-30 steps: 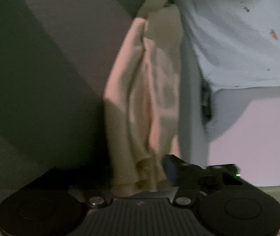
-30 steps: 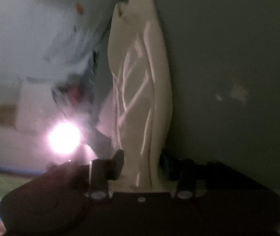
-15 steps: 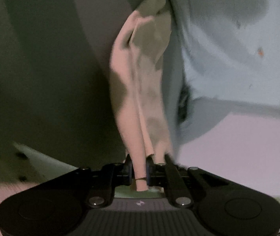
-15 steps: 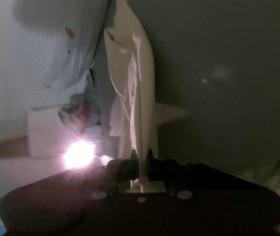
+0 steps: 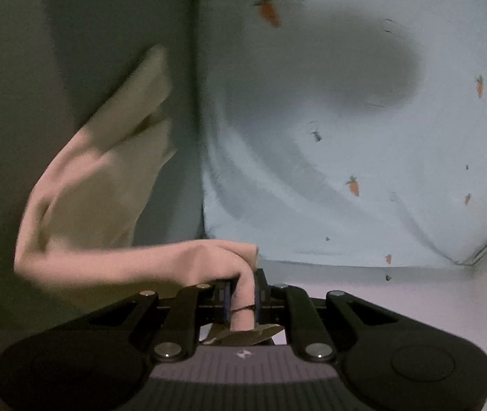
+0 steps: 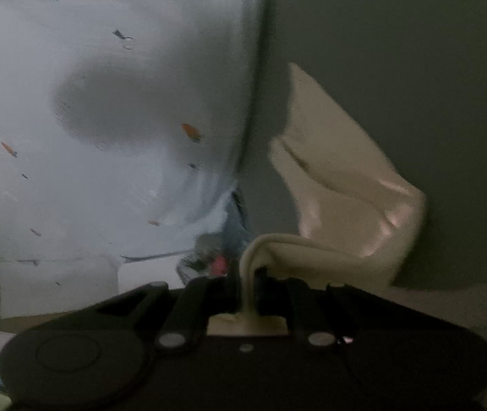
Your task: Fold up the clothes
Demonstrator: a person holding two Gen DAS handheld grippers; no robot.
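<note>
A pale cream-pink garment (image 5: 99,205) hangs in the air between both grippers. My left gripper (image 5: 242,294) is shut on one bunched edge of it, and the cloth runs left and up from the jaws. In the right wrist view the same garment (image 6: 339,205) runs right and up, and my right gripper (image 6: 247,286) is shut on its other edge. The rest of the garment is out of view.
A light blue sheet printed with small orange carrots (image 5: 363,137) fills the right of the left view and also shows in the right wrist view (image 6: 89,102). A plain grey-green wall (image 5: 55,68) is behind the garment. A pale surface (image 5: 414,291) lies below the sheet.
Both grippers closed on the garment's edges about half a second ago. The garment has since been lifted and swung sideways, and now bends outward from each gripper instead of hanging straight ahead.
</note>
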